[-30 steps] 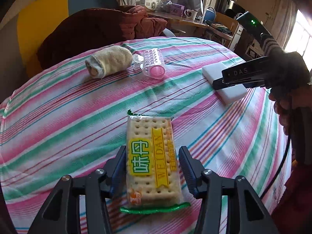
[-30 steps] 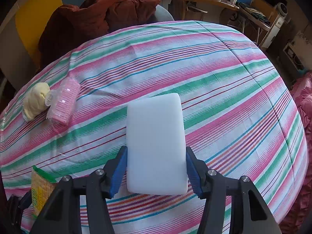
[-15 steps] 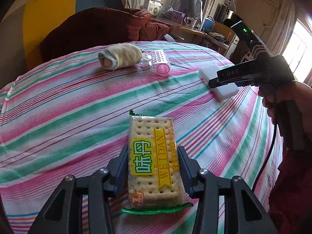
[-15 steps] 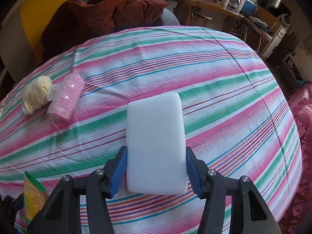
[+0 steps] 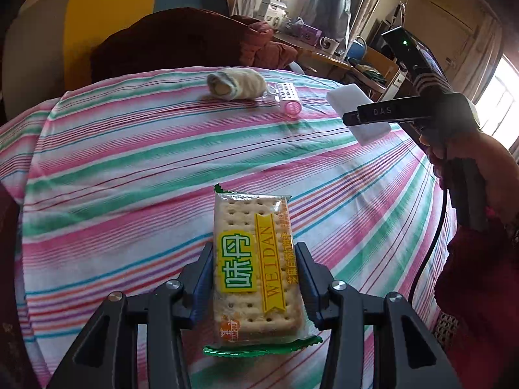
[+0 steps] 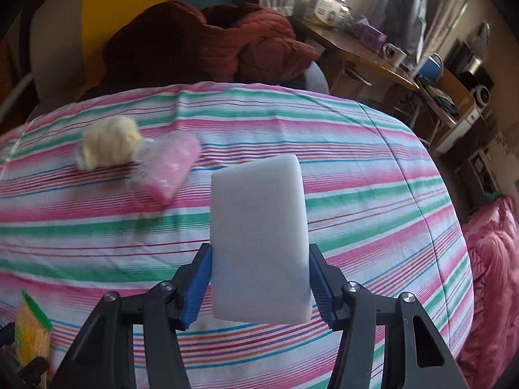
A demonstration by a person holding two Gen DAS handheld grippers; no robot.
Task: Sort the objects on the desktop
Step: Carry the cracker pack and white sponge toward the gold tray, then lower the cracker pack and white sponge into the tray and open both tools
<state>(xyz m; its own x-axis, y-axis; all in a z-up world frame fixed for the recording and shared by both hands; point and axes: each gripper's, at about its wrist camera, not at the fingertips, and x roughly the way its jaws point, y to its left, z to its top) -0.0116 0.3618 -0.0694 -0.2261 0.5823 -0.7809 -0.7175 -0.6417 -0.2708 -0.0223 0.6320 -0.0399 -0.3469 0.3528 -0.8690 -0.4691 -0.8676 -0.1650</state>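
The left gripper (image 5: pixel 254 275) holds a cracker pack (image 5: pixel 254 265) by its long sides, both pads pressed against the wrapper, the pack's green crimped ends sticking out front and back. The right gripper (image 6: pixel 259 278) holds a white sponge (image 6: pixel 258 236) the same way, blue pads tight on its long edges; from the left wrist view the sponge (image 5: pixel 356 110) sits raised over the right part of the cloth, with the person's hand (image 5: pixel 454 152) on the handle behind it.

Both things hang above a striped tablecloth (image 5: pixel 129 178). A rolled sock (image 5: pixel 236 84) and a pink roller (image 5: pixel 288 100) lie just beside each other near the far edge, the roller's clear wrapper touching the sock. The middle of the cloth, between the cracker pack and that pair, is bare, as is the wide right half under and beyond the sponge.

Past the far edge a dark red blanket (image 6: pixel 207 42) is heaped close against the table. To the right the cloth drops off toward a pink quilt (image 6: pixel 493 275), and a cluttered desk (image 6: pixel 373 61) stands well apart behind
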